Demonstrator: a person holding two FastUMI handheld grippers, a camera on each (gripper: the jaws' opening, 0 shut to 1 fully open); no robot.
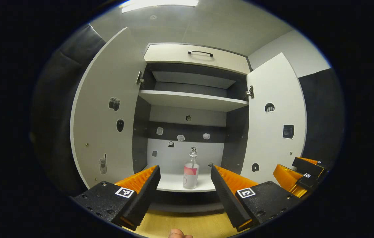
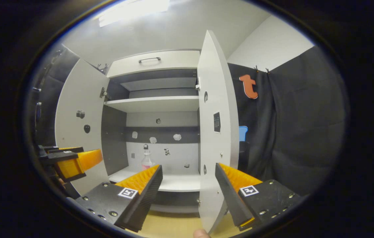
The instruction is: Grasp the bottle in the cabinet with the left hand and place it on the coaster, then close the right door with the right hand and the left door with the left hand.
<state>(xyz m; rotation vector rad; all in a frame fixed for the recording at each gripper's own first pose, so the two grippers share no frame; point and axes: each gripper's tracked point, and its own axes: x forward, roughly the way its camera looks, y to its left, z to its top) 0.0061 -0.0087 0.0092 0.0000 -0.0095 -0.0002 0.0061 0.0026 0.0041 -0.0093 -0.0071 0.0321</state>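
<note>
The clear glass bottle with a pink label point(image 1: 191, 172) is seen upright on the white bottom shelf point(image 1: 173, 184) of the open grey-and-white cabinet point(image 1: 195, 58). The left gripper point(image 1: 183, 181) is held with fingers wide apart, empty. The right gripper point(image 2: 188, 181) is likewise spread, the white right door point(image 2: 216, 132) seen edge-on between its fingers.

a staged booth set up like a bit of a home, not a lived-in room. a white cabinet point(image 1: 193, 54) with both doors open stands against plain pale walls, black cloth point(image 2: 292, 125) hangs at the sides, a strip light point(image 1: 159, 4) glows overhead, and small stickers point(image 1: 181, 138) dot the cabinet's back panel and doors.
</note>
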